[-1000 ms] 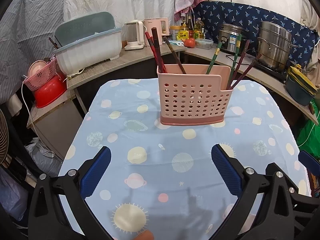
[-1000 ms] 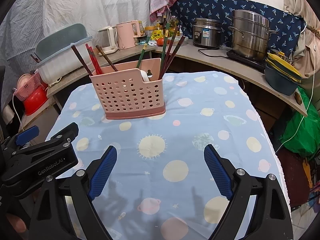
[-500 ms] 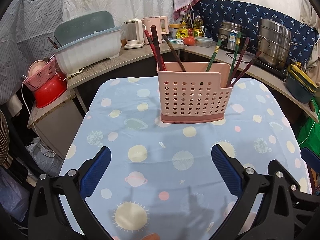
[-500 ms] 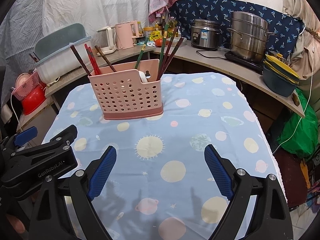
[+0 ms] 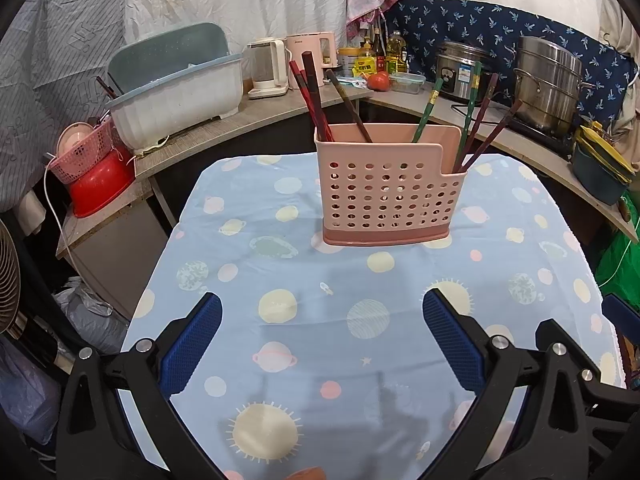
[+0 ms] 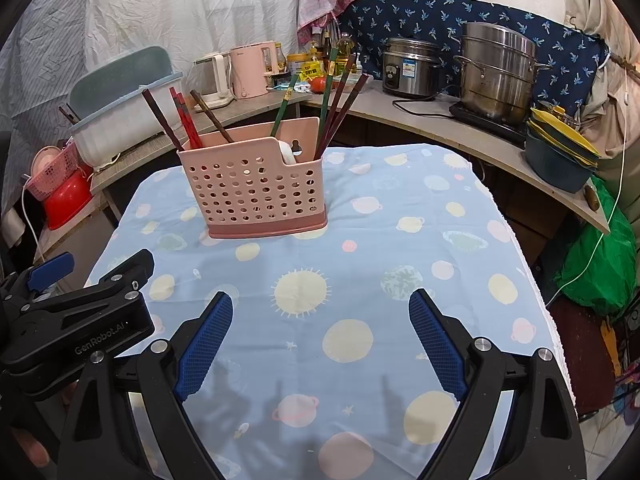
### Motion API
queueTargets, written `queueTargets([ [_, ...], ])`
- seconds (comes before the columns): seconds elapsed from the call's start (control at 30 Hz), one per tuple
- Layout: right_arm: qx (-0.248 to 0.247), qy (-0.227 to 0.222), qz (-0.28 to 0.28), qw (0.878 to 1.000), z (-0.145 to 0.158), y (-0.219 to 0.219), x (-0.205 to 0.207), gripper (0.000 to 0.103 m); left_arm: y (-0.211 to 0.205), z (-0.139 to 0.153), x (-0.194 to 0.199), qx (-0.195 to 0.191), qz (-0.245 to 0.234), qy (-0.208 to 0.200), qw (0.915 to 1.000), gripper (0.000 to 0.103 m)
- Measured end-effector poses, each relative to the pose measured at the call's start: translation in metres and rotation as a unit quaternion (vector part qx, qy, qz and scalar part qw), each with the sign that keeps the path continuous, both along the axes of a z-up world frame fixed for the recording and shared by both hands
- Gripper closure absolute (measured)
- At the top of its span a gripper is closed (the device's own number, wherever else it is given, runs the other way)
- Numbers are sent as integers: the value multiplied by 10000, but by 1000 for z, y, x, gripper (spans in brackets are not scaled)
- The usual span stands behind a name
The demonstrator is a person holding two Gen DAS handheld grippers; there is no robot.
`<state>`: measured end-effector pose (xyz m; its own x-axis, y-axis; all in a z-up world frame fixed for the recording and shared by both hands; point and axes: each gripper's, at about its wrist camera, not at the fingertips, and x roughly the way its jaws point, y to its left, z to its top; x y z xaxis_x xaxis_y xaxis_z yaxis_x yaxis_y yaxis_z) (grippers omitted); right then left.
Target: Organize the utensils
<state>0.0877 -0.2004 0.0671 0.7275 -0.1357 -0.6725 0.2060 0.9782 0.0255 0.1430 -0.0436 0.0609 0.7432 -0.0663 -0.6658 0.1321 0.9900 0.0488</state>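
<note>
Pink perforated utensil holder (image 5: 390,196) stands upright on the table (image 5: 248,248), which is covered by a planet-print cloth, toward its far side and well apart from both tools. Chopsticks (image 5: 316,96) lean out of its left compartment, and a second group (image 5: 476,120) out of the lower right compartment; their lower ends are hidden behind the holder wall. A white object (image 6: 287,151) inside the right compartment is mostly concealed and cannot be identified. Left gripper (image 5: 322,324) hangs over the near cloth, jaws spread wide, nothing between them. Right gripper (image 6: 320,326) likewise, jaws wide apart and empty. Both tool bodies are cut off by the lower frame edge.
</note>
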Motion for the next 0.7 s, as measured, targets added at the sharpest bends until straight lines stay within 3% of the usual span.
queueTargets([
  [0.7, -2, 5, -17, 10000, 0, 0, -2, 17, -1, 0, -1, 24, 32, 7, 10000, 7],
])
